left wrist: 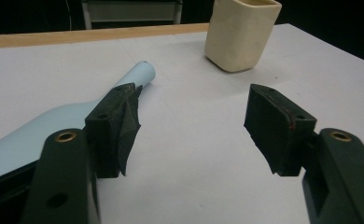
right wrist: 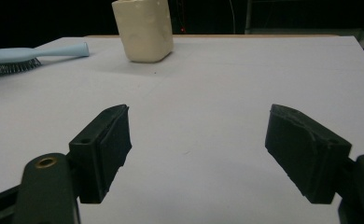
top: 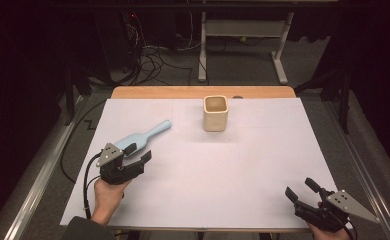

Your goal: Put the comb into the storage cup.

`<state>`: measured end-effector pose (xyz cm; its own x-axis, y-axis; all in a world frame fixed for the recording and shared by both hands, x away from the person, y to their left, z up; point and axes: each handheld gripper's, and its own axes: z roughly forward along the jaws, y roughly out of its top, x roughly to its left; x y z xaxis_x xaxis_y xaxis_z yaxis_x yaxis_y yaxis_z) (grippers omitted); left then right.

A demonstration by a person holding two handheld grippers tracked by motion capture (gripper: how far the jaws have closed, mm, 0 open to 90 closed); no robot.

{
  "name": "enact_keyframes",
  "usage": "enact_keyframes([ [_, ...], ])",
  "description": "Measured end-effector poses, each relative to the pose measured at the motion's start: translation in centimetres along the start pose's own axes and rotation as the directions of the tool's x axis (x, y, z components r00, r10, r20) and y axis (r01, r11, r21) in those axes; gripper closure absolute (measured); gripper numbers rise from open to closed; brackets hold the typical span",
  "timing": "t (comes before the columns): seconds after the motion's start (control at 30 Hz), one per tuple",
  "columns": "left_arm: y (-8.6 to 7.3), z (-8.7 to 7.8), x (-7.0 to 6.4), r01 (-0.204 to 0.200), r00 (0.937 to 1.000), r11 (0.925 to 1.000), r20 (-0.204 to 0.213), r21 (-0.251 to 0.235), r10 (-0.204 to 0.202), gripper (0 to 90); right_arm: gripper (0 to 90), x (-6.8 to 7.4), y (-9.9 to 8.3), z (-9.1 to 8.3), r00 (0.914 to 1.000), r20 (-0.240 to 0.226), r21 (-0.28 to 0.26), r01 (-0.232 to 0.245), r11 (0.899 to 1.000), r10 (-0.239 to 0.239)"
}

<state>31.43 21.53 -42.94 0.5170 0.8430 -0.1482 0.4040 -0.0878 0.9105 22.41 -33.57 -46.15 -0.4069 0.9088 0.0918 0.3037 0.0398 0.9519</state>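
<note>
One pale blue hairbrush [top: 142, 139] and one cream square cup [top: 216, 113] lie on the white bench [top: 233, 170], worked by two sets of tongs. Taking the cup as landmark, the hairbrush lies well to its left and nearer the person, bristles down, its handle tip aimed toward the cup.

The left tongs [top: 137, 152] sit just beside the brush head, on the side away from the cup, jaws spread wide and holding nothing. In the left gripper view one jaw hides part of the brush, so whether it touches is unclear. The right tongs [top: 299, 189] hang well to the cup's right near the bench's front edge, jaws likewise apart and empty.

The brush head is cut off by the frame edge in the right gripper view, and the cup's inside is too dim to make out.
</note>
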Motion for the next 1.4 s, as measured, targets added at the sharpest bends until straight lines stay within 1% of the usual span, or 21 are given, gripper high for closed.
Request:
enact_keyframes([
  [0.27,0.3,0.7,0.4,0.007,0.9999,1.0000,-0.015,0.006,-0.007,36.3,23.0,0.0,0.0,0.0,1.0000,0.000,0.000,-0.001,1.000,0.001],
  [0.47,0.7,1.0,0.6,0.003,0.9998,1.0000,-0.019,0.009,-0.002,36.6,22.9,-0.1,0.0,0.0,1.0000,-0.001,0.001,-0.002,1.000,0.002],
  [0.77,1.4,1.7,0.4,-0.006,0.9998,0.9998,-0.017,0.018,0.007,37.1,23.0,-0.1,0.0,0.0,1.0000,-0.003,-0.001,-0.005,1.000,0.005],
  [0.97,1.6,2.3,0.4,-0.009,0.9998,0.9995,-0.016,0.032,0.009,37.6,23.0,-0.1,0.0,0.0,1.0000,-0.003,-0.001,-0.006,1.000,0.006],
  [1.13,2.0,2.9,0.1,-0.030,0.9994,0.9983,-0.015,0.051,0.030,37.5,22.9,-0.1,0.0,0.0,1.0000,-0.003,0.001,-0.006,1.000,0.006],
  [1.27,2.4,3.4,0.0,-0.025,0.9997,0.9985,-0.008,0.050,0.025,37.6,22.9,-0.1,0.0,0.0,1.0000,-0.005,-0.001,-0.005,1.000,0.005],
  [1.4,2.7,4.0,0.1,-0.030,0.9994,0.9978,-0.013,0.059,0.031,37.7,23.0,-0.1,0.0,0.0,1.0000,-0.006,0.000,-0.006,1.000,0.006],
])
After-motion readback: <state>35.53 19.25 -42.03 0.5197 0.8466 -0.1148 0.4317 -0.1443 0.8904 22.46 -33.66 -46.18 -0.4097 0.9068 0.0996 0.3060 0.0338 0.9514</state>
